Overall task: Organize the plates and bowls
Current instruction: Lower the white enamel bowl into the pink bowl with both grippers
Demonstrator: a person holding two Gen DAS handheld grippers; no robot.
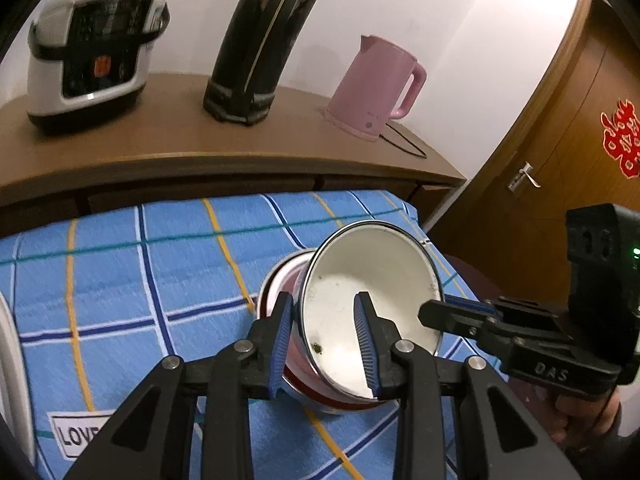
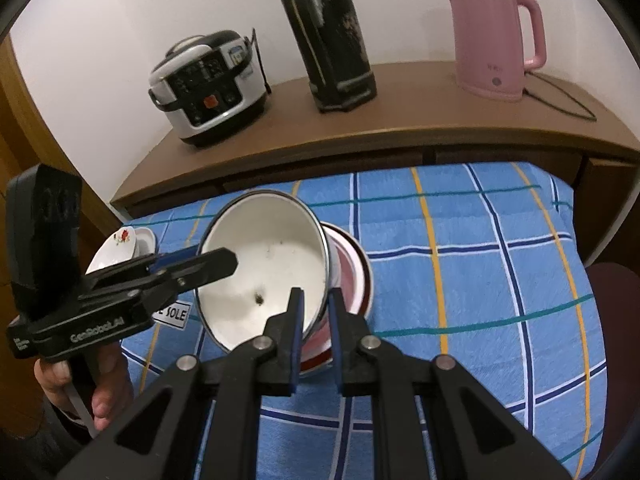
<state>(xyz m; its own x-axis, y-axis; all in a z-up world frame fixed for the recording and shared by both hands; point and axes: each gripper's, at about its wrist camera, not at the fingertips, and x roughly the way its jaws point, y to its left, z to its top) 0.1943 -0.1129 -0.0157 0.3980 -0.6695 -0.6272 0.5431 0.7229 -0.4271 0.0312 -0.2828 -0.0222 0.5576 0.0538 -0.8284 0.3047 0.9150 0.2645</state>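
Note:
A white enamel bowl (image 1: 372,280) with a red outside is held tilted above the blue checked cloth (image 1: 140,280). My left gripper (image 1: 324,332) is shut on its near wall, one finger inside and one outside. From the right, my right gripper (image 1: 436,312) pinches the opposite rim. In the right wrist view the same bowl (image 2: 264,264) sits between the right gripper (image 2: 316,316) and the left gripper (image 2: 222,262), both shut on its wall. Under it lies a second red-and-white bowl (image 2: 354,264), partly hidden.
Flowered white dishes (image 2: 120,244) sit at the cloth's left edge. Behind the cloth a wooden counter (image 2: 400,120) carries a rice cooker (image 2: 208,88), a black thermos (image 2: 332,40) and a pink kettle (image 2: 492,36). A wooden door (image 1: 560,140) stands on the right. A person's hand (image 2: 100,396) grips the left tool.

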